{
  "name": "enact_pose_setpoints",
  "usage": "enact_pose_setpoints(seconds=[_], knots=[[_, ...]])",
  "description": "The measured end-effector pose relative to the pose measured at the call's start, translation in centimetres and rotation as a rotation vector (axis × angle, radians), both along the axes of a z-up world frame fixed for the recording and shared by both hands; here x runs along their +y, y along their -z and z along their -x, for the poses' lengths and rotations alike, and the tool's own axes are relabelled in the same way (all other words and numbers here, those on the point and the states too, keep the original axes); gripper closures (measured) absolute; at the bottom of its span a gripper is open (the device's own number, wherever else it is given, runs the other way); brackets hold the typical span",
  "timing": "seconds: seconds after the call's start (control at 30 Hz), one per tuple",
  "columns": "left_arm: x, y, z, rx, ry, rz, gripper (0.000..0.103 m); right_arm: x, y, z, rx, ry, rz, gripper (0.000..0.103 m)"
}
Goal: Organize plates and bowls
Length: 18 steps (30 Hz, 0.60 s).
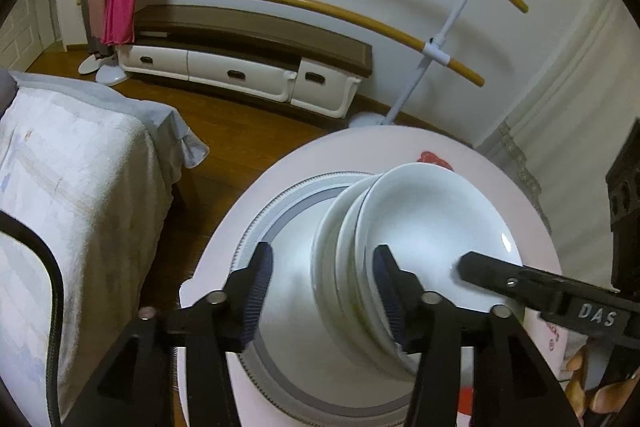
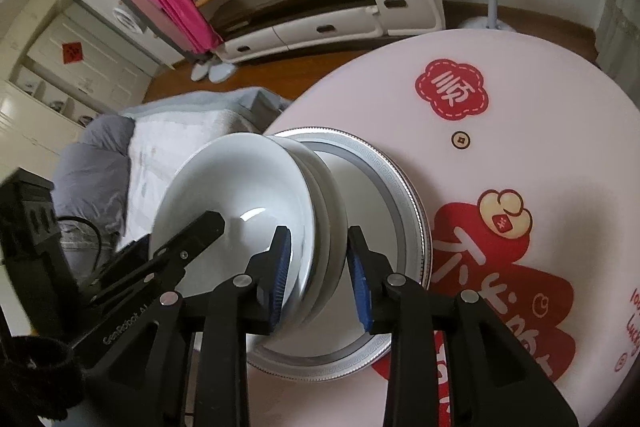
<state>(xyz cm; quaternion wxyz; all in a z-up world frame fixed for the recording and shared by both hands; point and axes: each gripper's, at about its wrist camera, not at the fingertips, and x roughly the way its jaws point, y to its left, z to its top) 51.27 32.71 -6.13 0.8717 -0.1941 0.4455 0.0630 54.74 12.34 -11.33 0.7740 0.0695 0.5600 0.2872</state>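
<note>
A stack of white bowls (image 1: 432, 223) sits on a large grey-rimmed plate (image 1: 280, 211) on the round pink table (image 1: 400, 143). My left gripper (image 1: 324, 259) is open around the left rim of the stack, its right finger inside the top bowl and its left finger outside over the plate. My right gripper (image 2: 318, 245) is open around the stack's right rim (image 2: 320, 211), one finger inside the top bowl (image 2: 240, 183) and one outside. The plate (image 2: 384, 187) lies under the stack. Each view shows the other gripper's finger reaching into the top bowl.
The table carries red printed decorations (image 2: 452, 89). A bed with pale covers (image 1: 72, 163) stands left of the table. A clothes rack with wooden rails (image 1: 436, 47) and a low drawer cabinet (image 1: 240, 67) stand by the far wall.
</note>
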Motion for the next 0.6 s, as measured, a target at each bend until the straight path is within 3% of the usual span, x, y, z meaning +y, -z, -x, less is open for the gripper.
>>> enact_pose_setpoints(seconds=[0.17, 0.3, 0.43, 0.53, 0.6], knots=[[-0.3, -1.7, 2.5, -0.051, -0.035, -0.006, 0.046, -2.3, -1.9, 1.2, -0.022, 0.004, -0.107, 0.062], [-2.0, -3.9, 6.1, -0.142, -0.026, -0.038, 0.037, -5.5, -4.1, 3.1, -0.078, 0.040, -0.184, 0.050], [-5.3, -5.3, 9.6, -0.226, 0.028, -0.106, 0.026, -9.1, -6.1, 6.1, -0.168, 0.099, -0.205, 0.032], [-8.1, -5.8, 12.0, -0.261, 0.067, -0.150, 0.024, -11.4, -6.8, 9.3, -0.238, 0.136, -0.172, 0.025], [-10.0, -5.8, 13.6, -0.284, 0.107, -0.152, 0.015, -12.6, -6.8, 10.9, -0.256, 0.149, -0.167, 0.021]])
